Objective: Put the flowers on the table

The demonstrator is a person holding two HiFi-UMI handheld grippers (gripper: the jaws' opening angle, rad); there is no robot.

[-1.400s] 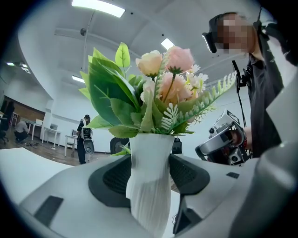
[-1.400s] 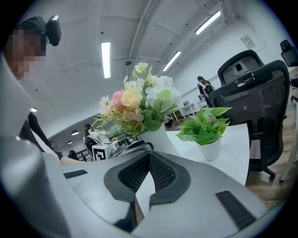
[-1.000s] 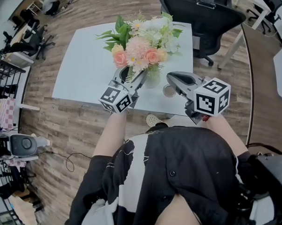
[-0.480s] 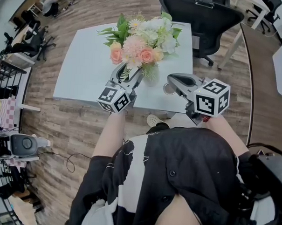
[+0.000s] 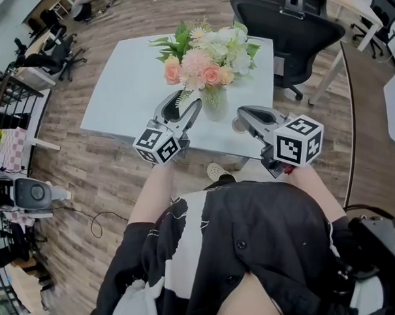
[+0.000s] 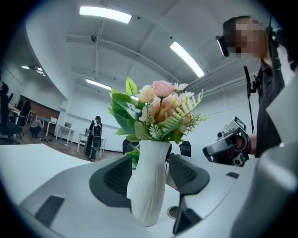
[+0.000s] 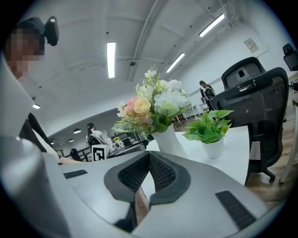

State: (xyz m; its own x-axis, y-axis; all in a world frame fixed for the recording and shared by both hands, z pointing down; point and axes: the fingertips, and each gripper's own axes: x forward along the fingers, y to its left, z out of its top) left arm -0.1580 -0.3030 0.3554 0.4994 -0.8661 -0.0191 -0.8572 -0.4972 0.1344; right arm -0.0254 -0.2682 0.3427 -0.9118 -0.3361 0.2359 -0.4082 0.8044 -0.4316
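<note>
The white ribbed ceramic vase (image 5: 215,103) with its bouquet of pink, peach and white flowers (image 5: 205,56) stands on the pale grey rectangular table (image 5: 129,85), its base resting on the surface near the edge closest to the person. The left gripper (image 5: 189,99) has its jaws spread apart with the vase between them. A gap shows on at least one side, so it appears to exert no squeeze. The right gripper (image 5: 241,114) has its jaws pressed together on nothing and hovers just beside the vase, above a small round metal grommet (image 5: 237,126) set in the table. The placing looks essentially done, so the main danger lies in the retreat. The vase is narrow and tall under a wide, heavy head of blooms, so a pad dragging along its side as the left gripper backs out could rock it over. It sits close to the table edge, and a tip toward the person could send it to the wooden floor. A careless swing of the right gripper could also clip it.
</note>
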